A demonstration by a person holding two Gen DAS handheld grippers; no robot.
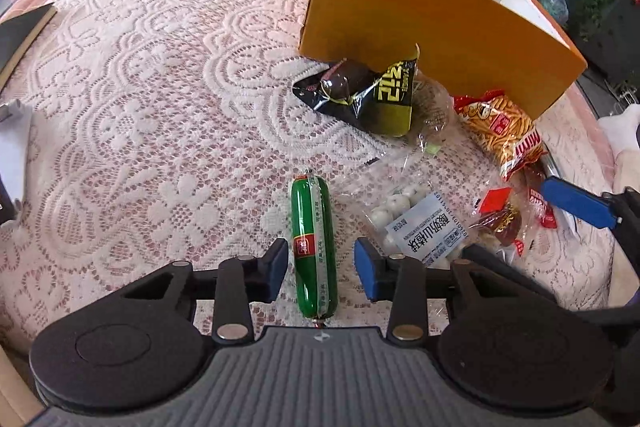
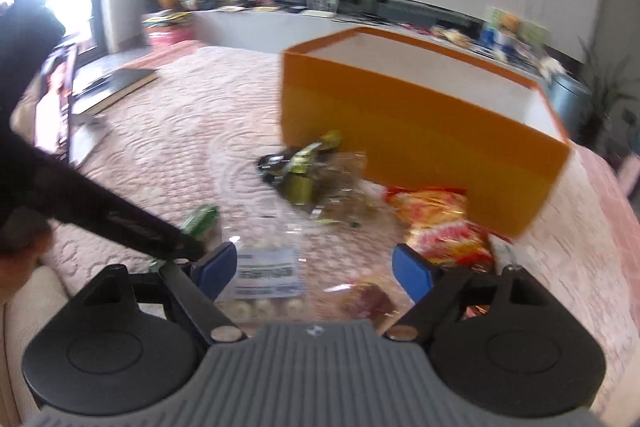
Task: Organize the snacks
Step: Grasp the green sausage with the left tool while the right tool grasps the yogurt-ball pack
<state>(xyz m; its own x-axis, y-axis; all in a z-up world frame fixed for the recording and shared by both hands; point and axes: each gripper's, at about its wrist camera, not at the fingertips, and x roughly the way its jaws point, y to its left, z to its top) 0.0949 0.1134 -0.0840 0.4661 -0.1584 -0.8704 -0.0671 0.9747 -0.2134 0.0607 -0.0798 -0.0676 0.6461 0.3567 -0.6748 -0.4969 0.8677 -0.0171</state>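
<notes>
Left gripper [image 1: 321, 269]: fingers apart, straddling the green sausage [image 1: 313, 242] lengthwise on the lace tablecloth [image 1: 160, 107], no contact visible. Right gripper [image 2: 313, 271]: fingers apart above the yogurt-ball packet [image 2: 267, 277].

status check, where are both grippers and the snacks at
Left gripper open, jaws either side of the green sausage. Right gripper open over the clear bag of white balls. Orange box beyond, snack pile before it.

Both the left gripper [image 1: 321, 269] and the right gripper [image 2: 314, 269] have blue rubber fingertips on black angular arms, silver round rivets at the joints, two round black discs, and a grey ribbed centre plate bearing a small emblem at 12 o'clock.
</notes>
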